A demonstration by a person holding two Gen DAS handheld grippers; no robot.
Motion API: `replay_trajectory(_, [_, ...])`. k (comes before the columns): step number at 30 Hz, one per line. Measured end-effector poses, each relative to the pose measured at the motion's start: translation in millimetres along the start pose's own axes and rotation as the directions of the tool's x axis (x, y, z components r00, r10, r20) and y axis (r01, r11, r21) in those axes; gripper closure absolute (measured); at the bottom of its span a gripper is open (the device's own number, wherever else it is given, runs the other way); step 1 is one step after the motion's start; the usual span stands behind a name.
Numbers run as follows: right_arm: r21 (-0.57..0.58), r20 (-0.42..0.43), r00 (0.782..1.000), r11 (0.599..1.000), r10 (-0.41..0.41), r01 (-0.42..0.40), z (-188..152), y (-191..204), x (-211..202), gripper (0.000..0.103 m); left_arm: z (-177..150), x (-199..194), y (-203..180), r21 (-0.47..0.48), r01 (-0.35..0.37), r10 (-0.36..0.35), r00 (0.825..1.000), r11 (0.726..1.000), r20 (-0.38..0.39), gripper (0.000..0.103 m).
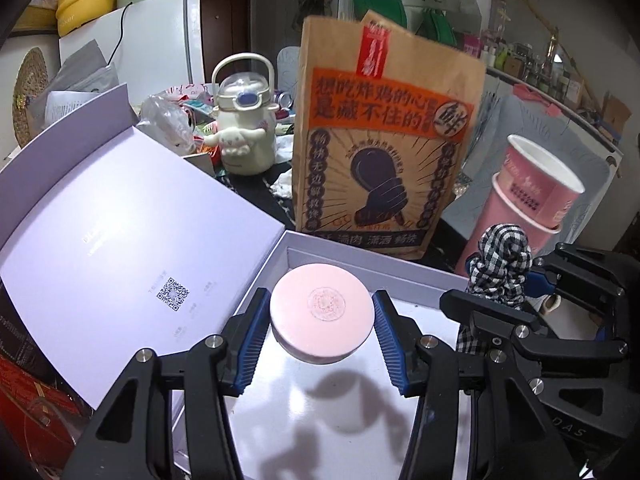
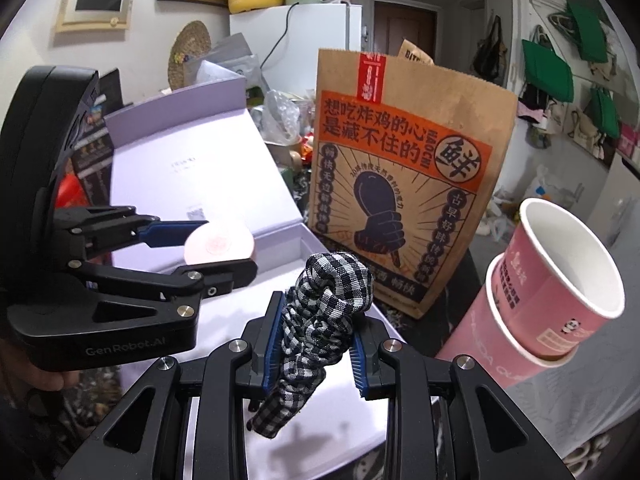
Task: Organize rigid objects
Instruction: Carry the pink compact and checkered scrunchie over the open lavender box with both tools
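Left wrist: left tool (image 1: 322, 332) clenched on pink tin (image 1: 322, 312), held above open box (image 1: 400, 276) floor, shadow at 6 o'clock. Placing step, likely.

Right wrist: right tool (image 2: 316, 350) grasps checked knot (image 2: 324, 308), over the box (image 2: 304, 236); bag (image 2: 404, 184) at 12, cups (image 2: 560, 292) at 3. Next: lower tin flat, then release.

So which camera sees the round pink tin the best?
The left wrist view. There the round pink tin faces the camera, its whole lid and centre emblem visible between the left gripper fingers above the open lilac box. The right wrist view shows the tin small, from the side, partly hidden by a finger.
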State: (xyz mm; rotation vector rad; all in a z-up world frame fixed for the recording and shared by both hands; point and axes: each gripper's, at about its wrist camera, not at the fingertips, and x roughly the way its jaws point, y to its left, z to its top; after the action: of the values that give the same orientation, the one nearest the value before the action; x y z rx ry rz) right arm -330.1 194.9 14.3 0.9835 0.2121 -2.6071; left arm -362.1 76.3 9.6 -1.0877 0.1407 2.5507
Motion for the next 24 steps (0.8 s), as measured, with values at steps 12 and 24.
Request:
replay_trajectory(12, [0.011,-0.034,0.999,1.0,0.001,0.0,-3.9,-6.2,23.8,0.073,-4.0,24.3,0.7,0.007,-0.038,0.038,0.998,0.999,-0.044,0.052])
replay_trajectory(24, [-0.007,-0.055,0.998,1.0,-0.028,0.027,-7.3,-9.4,34.3,0.072,-9.7,35.7,5.2,-0.011,-0.055,0.054,0.996,0.998,-0.078,0.052])
